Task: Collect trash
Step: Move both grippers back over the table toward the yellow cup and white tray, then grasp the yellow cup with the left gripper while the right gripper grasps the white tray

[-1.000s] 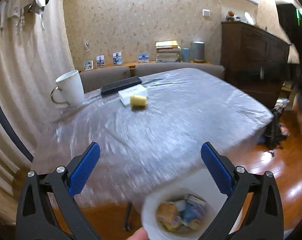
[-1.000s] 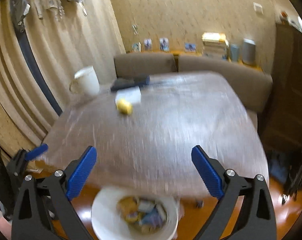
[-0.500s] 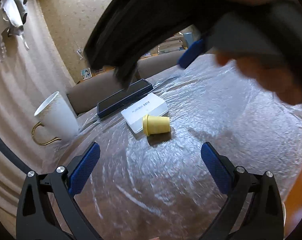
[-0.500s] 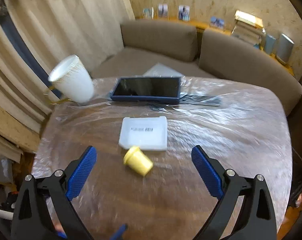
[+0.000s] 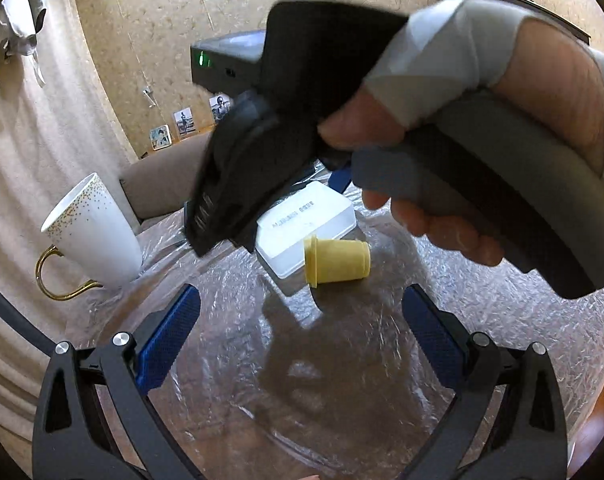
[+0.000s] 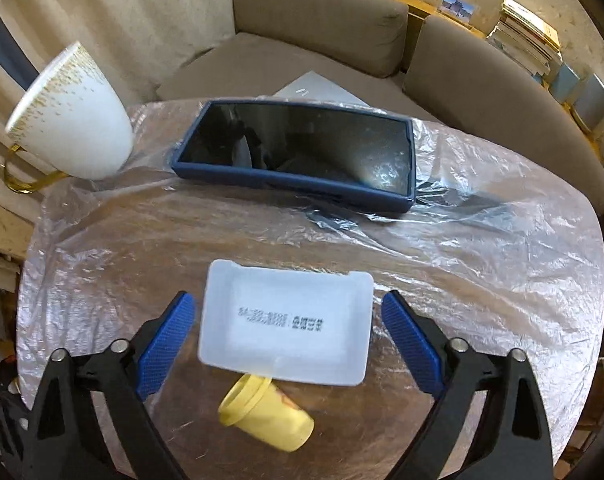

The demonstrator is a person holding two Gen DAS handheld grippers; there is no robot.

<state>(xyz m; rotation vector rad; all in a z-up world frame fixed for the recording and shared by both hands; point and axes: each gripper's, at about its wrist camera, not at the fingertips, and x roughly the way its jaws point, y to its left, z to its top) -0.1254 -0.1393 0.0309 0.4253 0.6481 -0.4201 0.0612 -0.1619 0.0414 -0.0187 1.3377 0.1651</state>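
Left wrist view: left gripper, jaws spread wide, nothing between them, hovering over a table covered in crinkled clear plastic. Ahead, one yellow cup lying on its side, touching the near edge of a flat white box. One white mug with gold handle, far left edge of table. The person's hand on the handle of the right gripper fills the upper right and hides the far side of the table. Right wrist view: right gripper, jaws wide apart, holding nothing, straddling the white box without touching it; yellow cup just below the box, near the camera; one tablet in a blue case further off, mug at left, sofa behind. Status: cup and box both remain on the table, ungrasped; which of them counts as trash cannot be told for certain, the tipped cup being the likelier item. No bin is visible in either view.
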